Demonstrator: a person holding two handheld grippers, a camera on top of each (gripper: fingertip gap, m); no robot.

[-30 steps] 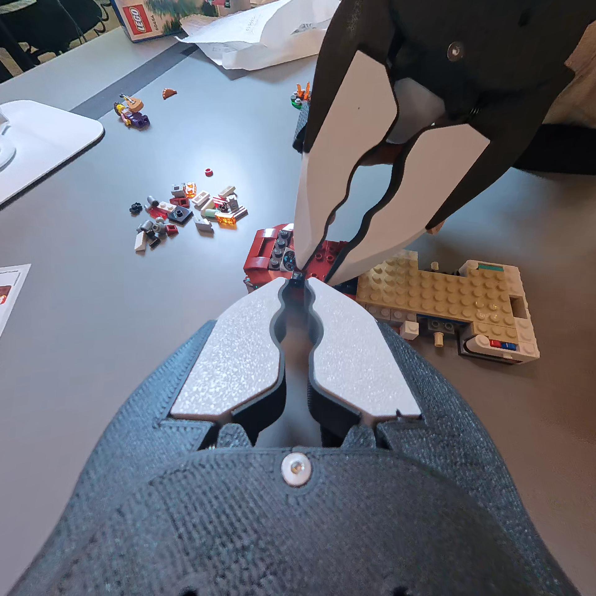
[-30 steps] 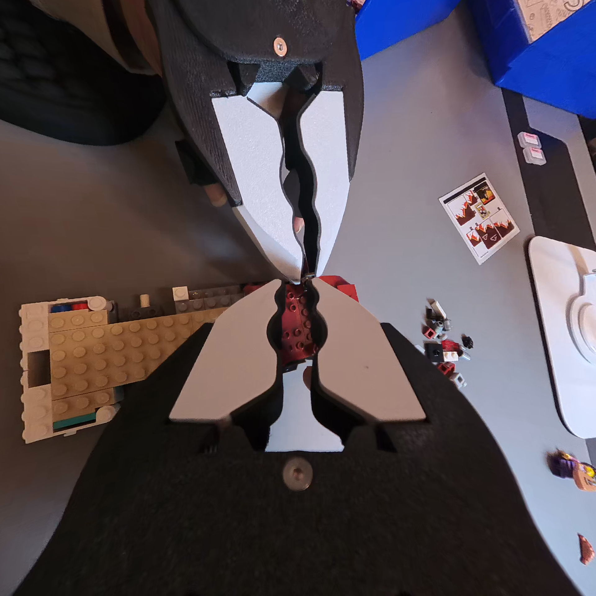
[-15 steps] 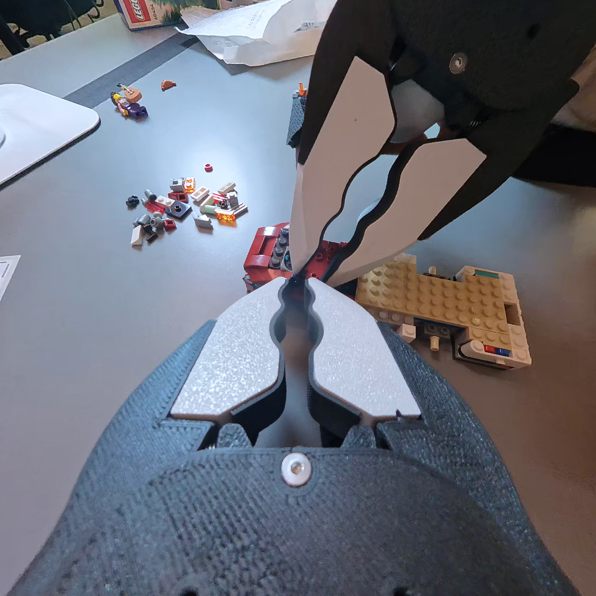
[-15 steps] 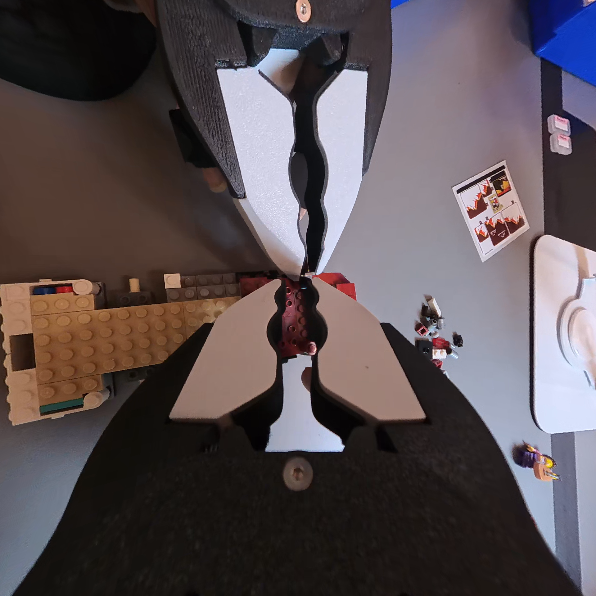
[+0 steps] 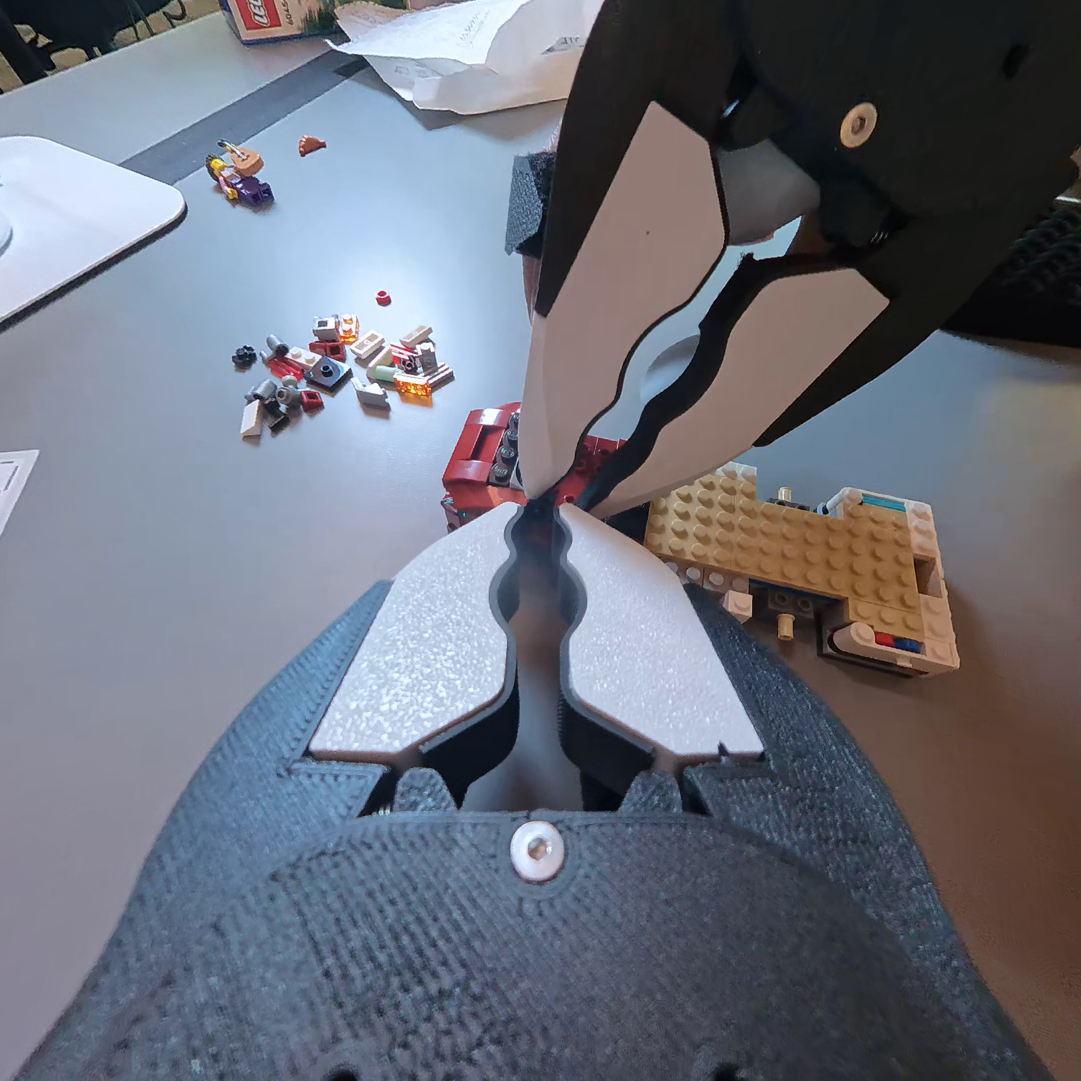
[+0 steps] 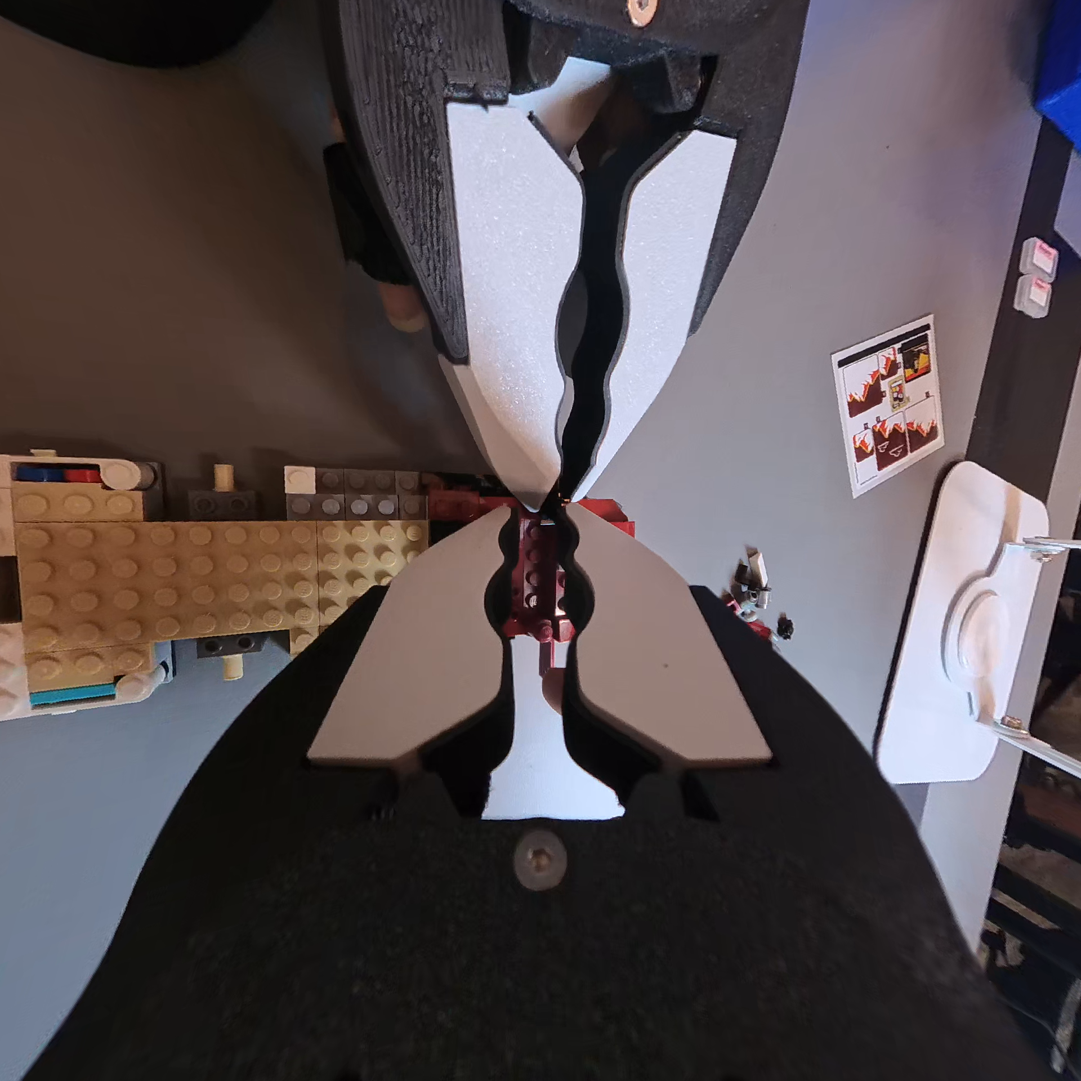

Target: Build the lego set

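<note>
Tools (image 5: 541,508) stay tip to tip over dark red bricks (image 6: 535,576).

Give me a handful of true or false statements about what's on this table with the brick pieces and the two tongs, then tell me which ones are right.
1. The left tongs and right tongs point at each other, tips close together at the dark red brick build. True.
2. The loose small pieces sit in a bowl. False: they lie scattered on the bare grey table.
3. A tan studded plate lies next to the dark red build. True.
4. The purple figure stands on the tan plate. False: it lies on the table, far from it, near the white pad.
5. A sticker sheet with flame pictures lies flat on the table. True.
</note>
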